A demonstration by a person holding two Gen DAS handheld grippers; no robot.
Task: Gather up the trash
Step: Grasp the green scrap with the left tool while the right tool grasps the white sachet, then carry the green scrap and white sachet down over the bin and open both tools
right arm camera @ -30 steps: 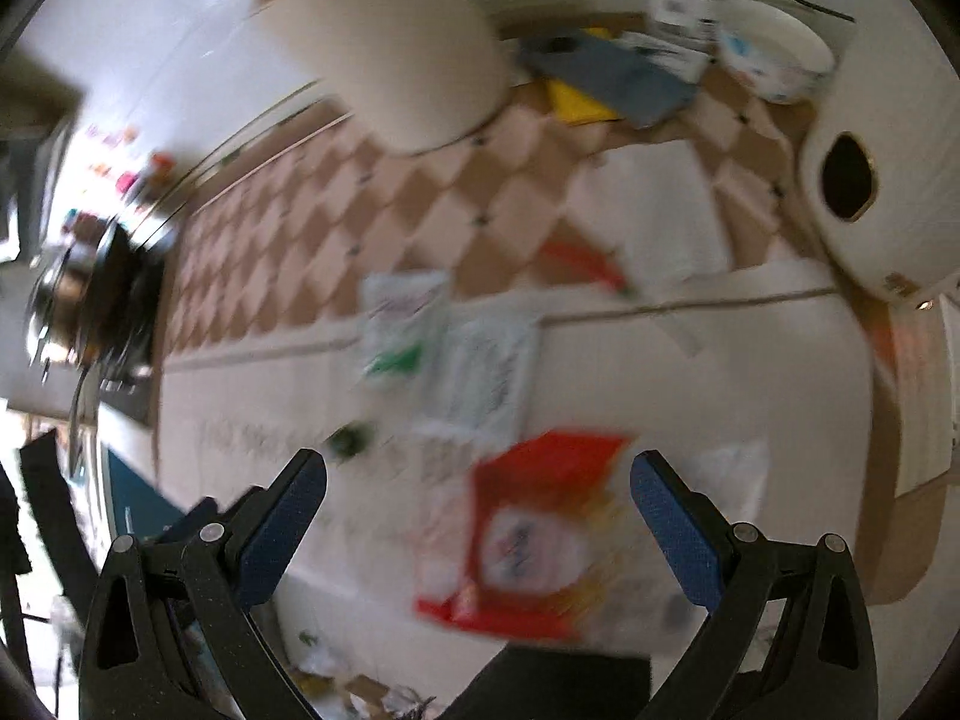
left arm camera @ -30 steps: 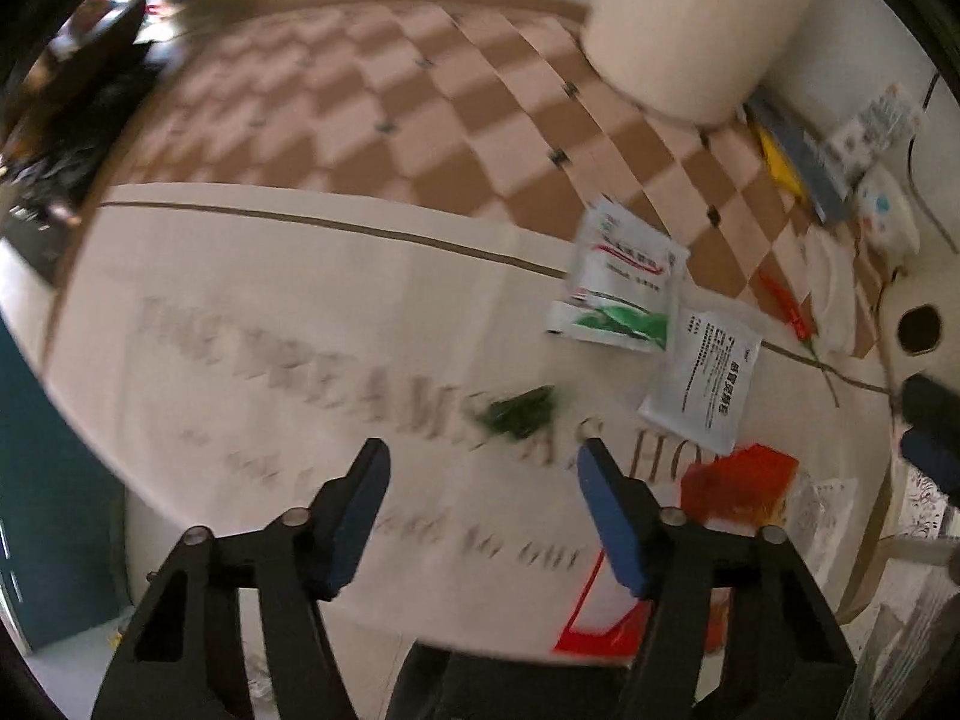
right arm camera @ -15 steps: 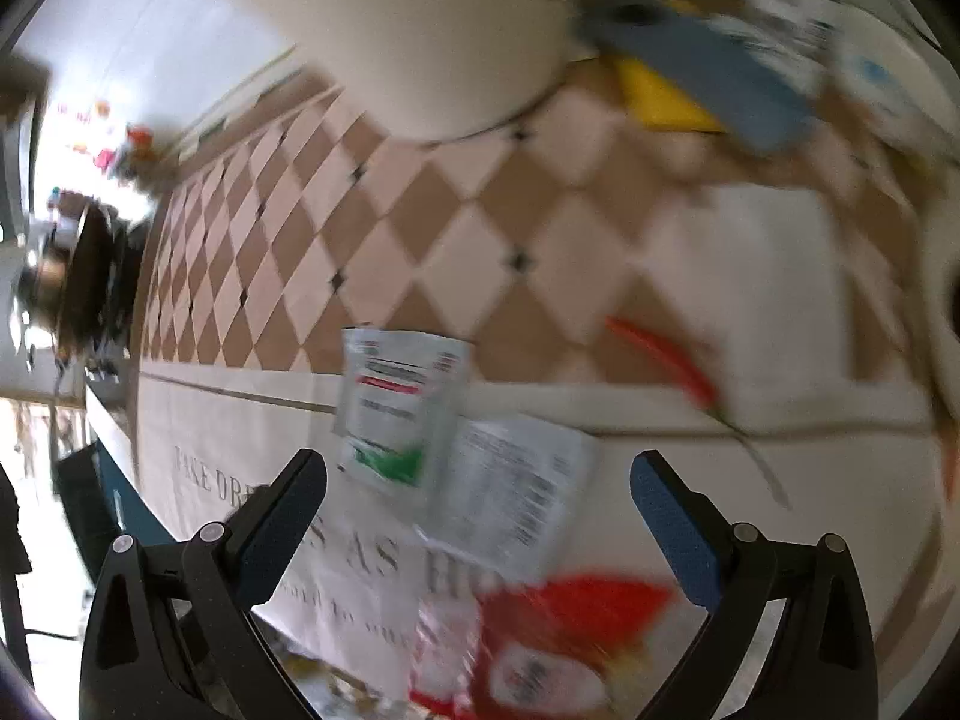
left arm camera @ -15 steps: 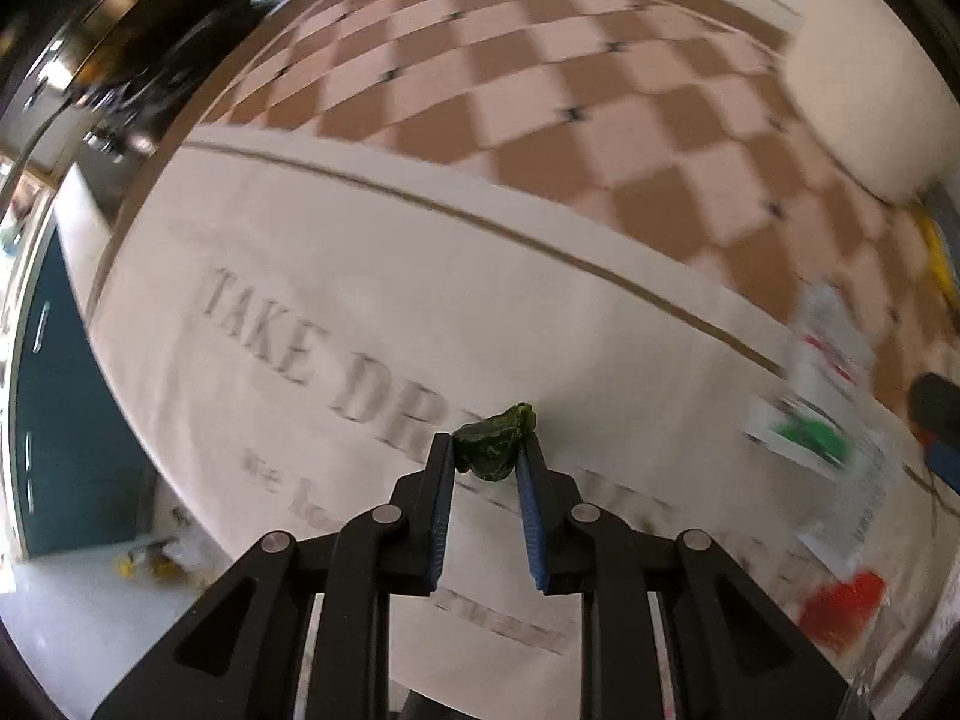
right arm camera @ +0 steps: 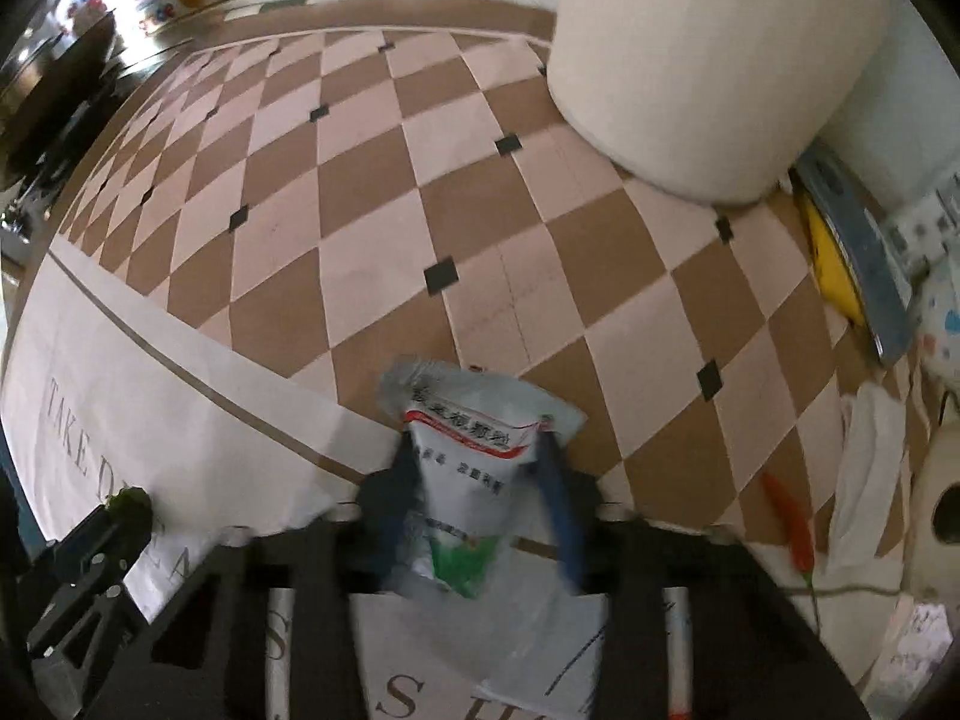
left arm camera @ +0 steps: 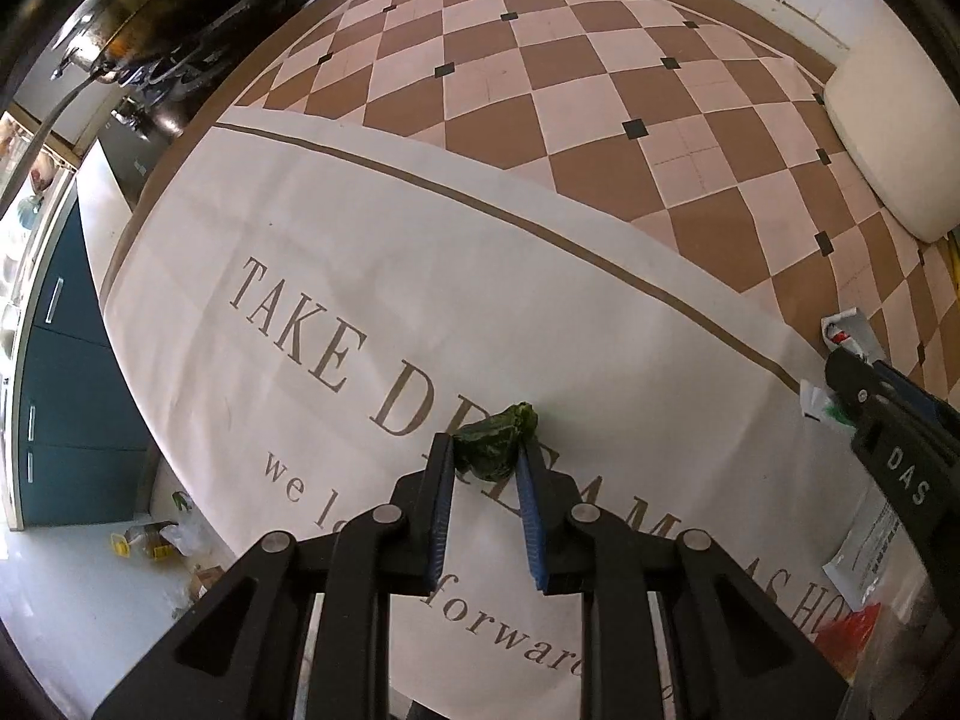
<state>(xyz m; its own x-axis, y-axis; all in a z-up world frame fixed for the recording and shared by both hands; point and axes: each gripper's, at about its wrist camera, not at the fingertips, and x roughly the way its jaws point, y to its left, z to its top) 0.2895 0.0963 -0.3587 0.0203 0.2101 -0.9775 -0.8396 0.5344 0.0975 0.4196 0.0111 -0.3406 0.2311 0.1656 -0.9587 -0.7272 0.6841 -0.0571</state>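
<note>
My left gripper (left arm camera: 485, 450) is shut on a crumpled dark green wrapper (left arm camera: 495, 439) that sits on the white lettered mat (left arm camera: 360, 276). My right gripper (right arm camera: 477, 450) has closed in around a silver-white sachet (right arm camera: 474, 438) with a red stripe and green print; its sides bow between the blurred blue pads. The sachet lies across the mat's edge and the checkered floor (right arm camera: 420, 210). The green wrapper (right arm camera: 127, 504) and left gripper show at the lower left of the right wrist view. The right gripper's body (left arm camera: 900, 438) shows at the right of the left wrist view.
A large white cylinder (right arm camera: 708, 60) stands on the floor behind. A red chili (right arm camera: 789, 519), a white cloth (right arm camera: 864, 468) and a yellow and blue-grey item (right arm camera: 846, 252) lie at the right. Another white sachet (left arm camera: 870, 546) and red packet (left arm camera: 846, 630) lie on the mat. Teal cabinets (left arm camera: 66, 408) at left.
The left gripper closed on the green wrapper and stays on it. The right gripper moved down to the silver-white sachet and closed from wide open to around it.
</note>
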